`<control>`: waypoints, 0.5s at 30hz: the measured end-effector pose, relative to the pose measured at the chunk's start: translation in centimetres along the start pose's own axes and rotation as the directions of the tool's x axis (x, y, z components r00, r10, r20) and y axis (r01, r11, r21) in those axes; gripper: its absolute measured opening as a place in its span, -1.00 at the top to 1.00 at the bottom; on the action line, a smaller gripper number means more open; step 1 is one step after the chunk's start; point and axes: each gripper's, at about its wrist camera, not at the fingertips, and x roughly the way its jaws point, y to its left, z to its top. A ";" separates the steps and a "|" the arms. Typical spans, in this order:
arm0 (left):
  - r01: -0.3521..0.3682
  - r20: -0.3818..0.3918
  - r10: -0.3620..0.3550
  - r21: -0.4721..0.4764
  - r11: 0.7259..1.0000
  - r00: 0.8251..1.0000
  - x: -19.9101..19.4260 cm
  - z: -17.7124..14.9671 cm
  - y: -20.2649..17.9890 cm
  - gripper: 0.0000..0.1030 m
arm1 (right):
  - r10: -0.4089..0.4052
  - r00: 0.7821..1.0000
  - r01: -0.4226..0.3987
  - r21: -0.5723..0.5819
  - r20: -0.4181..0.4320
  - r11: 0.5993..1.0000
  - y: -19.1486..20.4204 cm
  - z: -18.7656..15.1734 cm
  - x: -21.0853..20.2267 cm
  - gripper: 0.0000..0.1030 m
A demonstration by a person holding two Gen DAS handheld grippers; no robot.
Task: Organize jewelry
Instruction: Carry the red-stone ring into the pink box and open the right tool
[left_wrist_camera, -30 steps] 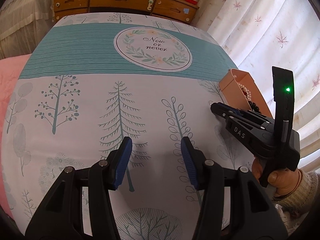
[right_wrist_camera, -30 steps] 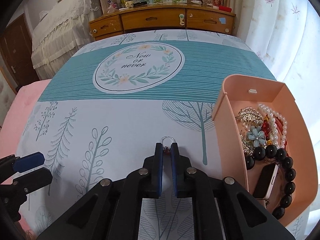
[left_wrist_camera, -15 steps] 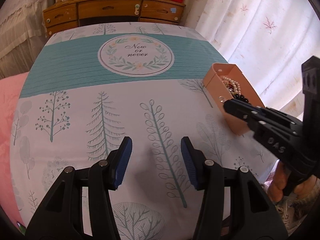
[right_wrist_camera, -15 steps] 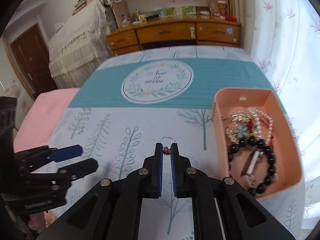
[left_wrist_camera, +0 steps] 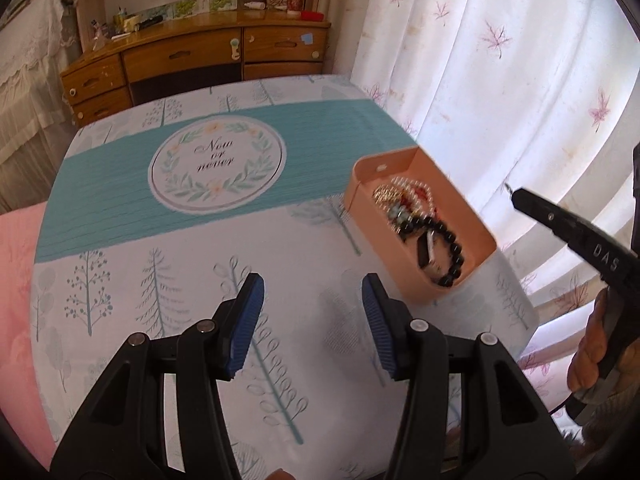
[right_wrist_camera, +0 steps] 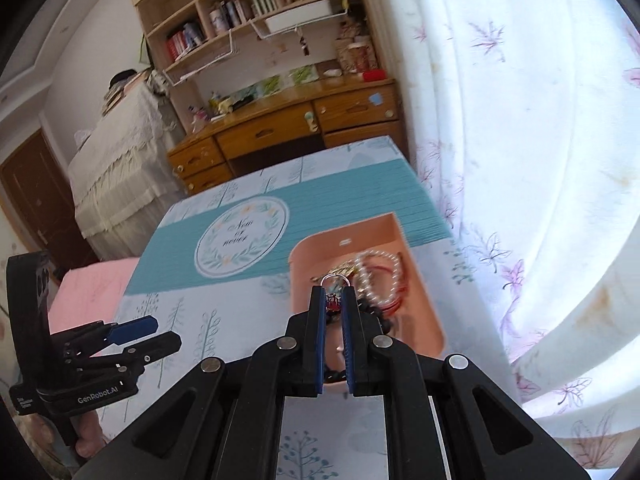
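My right gripper [right_wrist_camera: 331,292] is shut on a small silver ring with a red stone [right_wrist_camera: 335,280]. It hangs above the near half of a peach-pink box [right_wrist_camera: 298,264], well off the table. In the box lie a pearl bracelet [right_wrist_camera: 380,276], a black bead bracelet [left_wrist_camera: 452,240] and other pieces. In the left wrist view the right gripper [left_wrist_camera: 516,194] reaches in from the right, beyond the box [left_wrist_camera: 476,236]. My left gripper [left_wrist_camera: 312,292] hovers over the printed tablecloth, left of the box. Its jaws are opening and nothing is between them.
The table carries a tree-print cloth with a teal band [left_wrist_camera: 100,200]. A white curtain [left_wrist_camera: 500,80] hangs close along the right edge. A wooden dresser [left_wrist_camera: 192,60] stands behind the table, with shelves [right_wrist_camera: 248,8] above it. Pink bedding [left_wrist_camera: 16,280] lies to the left.
Both grippers have risen and tilted. The right one carried the ring from over the cloth to above the box. The left one drew back, so the box now shows in full.
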 end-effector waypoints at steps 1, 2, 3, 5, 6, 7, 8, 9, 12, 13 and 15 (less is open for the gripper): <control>-0.002 0.012 0.002 -0.002 1.000 1.000 -0.2 0.5 -0.4 -0.13 | -0.003 1.000 0.003 0.006 0.003 1.000 -0.5 0.2 -0.3 0.85; -0.004 0.029 0.005 -0.004 1.000 1.000 -0.4 1.1 -0.9 -0.36 | -0.001 1.000 0.001 0.014 0.006 1.000 -0.9 0.4 -0.5 0.85; -0.013 0.046 0.013 -0.005 1.000 0.999 -0.6 1.7 -1.4 -0.46 | 0.003 1.000 -0.003 0.019 0.007 1.000 -1.1 0.5 -0.7 0.85; -0.035 0.074 0.034 0.001 0.999 0.997 -0.9 2.7 -2.2 -0.58 | 0.009 1.000 -0.009 0.014 0.003 1.000 -1.4 0.7 -0.8 0.85; -0.046 0.083 0.046 0.000 0.999 0.996 -0.9 3.2 -2.7 -0.58 | 0.010 1.000 -0.010 0.011 0.000 1.000 -1.4 0.8 -0.8 0.85; -0.050 0.083 0.050 -0.004 0.999 0.995 -0.9 3.7 -3.1 -0.58 | 0.014 1.000 -0.014 0.012 -0.004 1.000 -1.3 0.8 -0.6 0.85; -0.046 0.080 0.047 -0.013 0.999 0.996 -0.8 4.0 -3.3 -0.58 | 0.019 1.000 -0.019 0.014 -0.015 1.000 -1.4 0.7 -0.4 0.85; -0.040 0.076 0.042 -0.025 0.999 0.996 -0.6 4.2 -3.5 -0.58 | 0.021 1.000 -0.020 0.018 -0.023 1.000 -1.4 0.7 -0.1 0.85; -0.038 0.057 0.041 -0.046 0.998 0.998 -0.1 4.2 -4.0 -0.58 | 0.018 0.998 -0.017 0.017 -0.059 1.000 -1.7 0.1 0.9 0.85; -0.045 0.051 0.047 -0.045 0.998 0.998 0.0 4.0 -4.1 -0.58 | 0.017 0.997 -0.016 0.015 -0.076 1.000 -1.5 -0.1 1.6 0.85; -0.060 0.034 0.062 -0.040 0.997 0.998 0.4 3.4 -4.3 -0.58 | 0.028 0.992 -0.027 0.015 -0.120 1.000 -1.7 -0.8 2.9 0.83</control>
